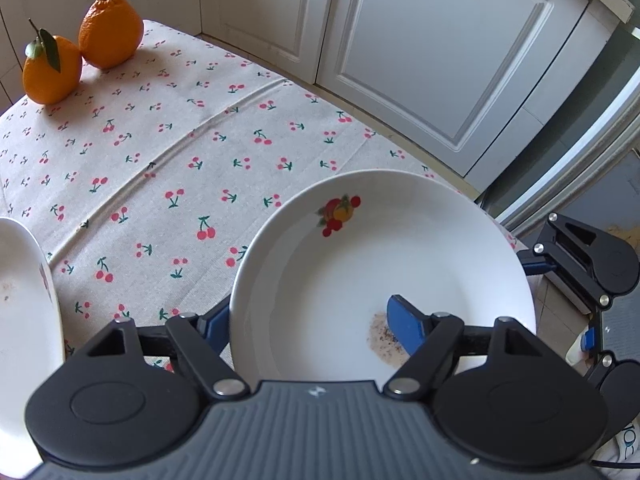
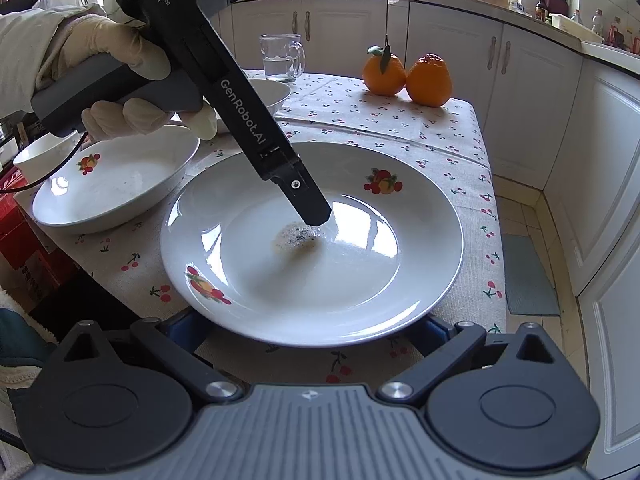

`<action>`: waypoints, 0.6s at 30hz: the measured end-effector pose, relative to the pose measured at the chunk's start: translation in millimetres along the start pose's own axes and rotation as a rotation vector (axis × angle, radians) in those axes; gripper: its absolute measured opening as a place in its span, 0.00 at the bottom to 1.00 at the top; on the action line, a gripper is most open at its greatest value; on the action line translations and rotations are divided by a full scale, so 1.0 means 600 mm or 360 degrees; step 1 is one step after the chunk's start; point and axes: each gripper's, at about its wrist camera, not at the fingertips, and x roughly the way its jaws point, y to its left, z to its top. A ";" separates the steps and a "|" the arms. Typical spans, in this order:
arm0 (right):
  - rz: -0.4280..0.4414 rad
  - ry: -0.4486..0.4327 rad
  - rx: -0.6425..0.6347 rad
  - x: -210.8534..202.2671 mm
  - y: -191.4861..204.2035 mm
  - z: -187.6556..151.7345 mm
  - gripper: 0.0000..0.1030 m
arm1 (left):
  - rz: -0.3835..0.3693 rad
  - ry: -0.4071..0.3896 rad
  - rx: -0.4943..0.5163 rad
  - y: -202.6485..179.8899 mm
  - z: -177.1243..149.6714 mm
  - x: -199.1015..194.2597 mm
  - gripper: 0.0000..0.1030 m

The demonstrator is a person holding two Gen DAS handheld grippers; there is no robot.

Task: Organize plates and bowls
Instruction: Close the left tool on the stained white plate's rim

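Right wrist view | plate (image 2: pixel 312 276) flat, face up, table's (image 2: pixel 460 120) near edge | left gripper (image 1: pixel 308 324) pinching plate's rim | right gripper (image 2: pixel 308 330) spread around near rim.

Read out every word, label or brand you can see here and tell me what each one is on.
"DAS": top of the left gripper body.
"Data Acquisition System": small print beside it.
"GenRobot.AI": along the same gripper's black arm.
Red box at the left edge: print too blurred to read.
Plate: fruit pictures only, no words.
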 end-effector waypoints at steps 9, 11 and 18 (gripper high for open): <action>0.0029 0.0025 -0.0014 0.024 -0.025 0.027 0.99 | 0.0023 -0.0056 -0.0020 0.025 0.032 0.001 0.76; 0.0034 0.0021 -0.0008 0.030 -0.034 0.036 0.99 | 0.0031 -0.0067 -0.0023 0.033 0.042 0.005 0.76; 0.0009 0.0011 -0.0016 0.062 -0.071 0.067 0.99 | 0.0063 -0.0115 -0.0034 0.064 0.080 0.026 0.76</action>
